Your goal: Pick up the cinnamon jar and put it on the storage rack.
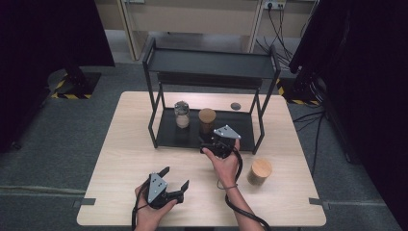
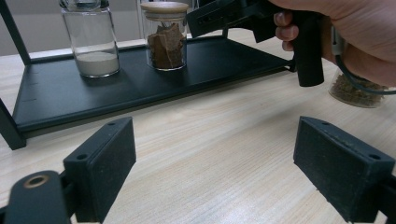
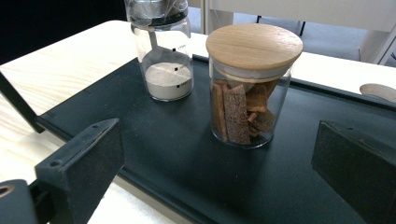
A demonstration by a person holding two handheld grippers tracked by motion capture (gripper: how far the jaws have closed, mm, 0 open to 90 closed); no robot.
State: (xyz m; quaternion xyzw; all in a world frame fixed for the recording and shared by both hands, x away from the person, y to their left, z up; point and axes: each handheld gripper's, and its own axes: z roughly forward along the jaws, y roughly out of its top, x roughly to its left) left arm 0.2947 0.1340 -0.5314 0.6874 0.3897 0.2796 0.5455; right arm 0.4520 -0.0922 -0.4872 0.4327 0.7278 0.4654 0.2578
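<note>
My right gripper (image 1: 211,139) sits at the front edge of the black shelf rack (image 1: 173,132), jaws wide apart, holding nothing. In the right gripper view the jar of brown bark pieces (image 3: 250,91) with a wooden lid stands upright on the rack's bottom tray, ahead of the jaws and between them, not touched. Just beside it on the same tray is the glass jar of white powder (image 3: 163,60), dark lid, also upright and apart from the bark jar.

My left gripper (image 1: 169,185) hovers low over the tabletop (image 1: 120,154) near the front edge, jaws wide apart and empty; the left gripper view shows bare wood between them.

A third jar with a wooden lid (image 1: 260,172) stands on the tabletop to the right of my right hand (image 1: 225,163), off the rack. A small dark round thing (image 1: 235,106) lies on the tabletop behind the rack; can't tell what it is.
</note>
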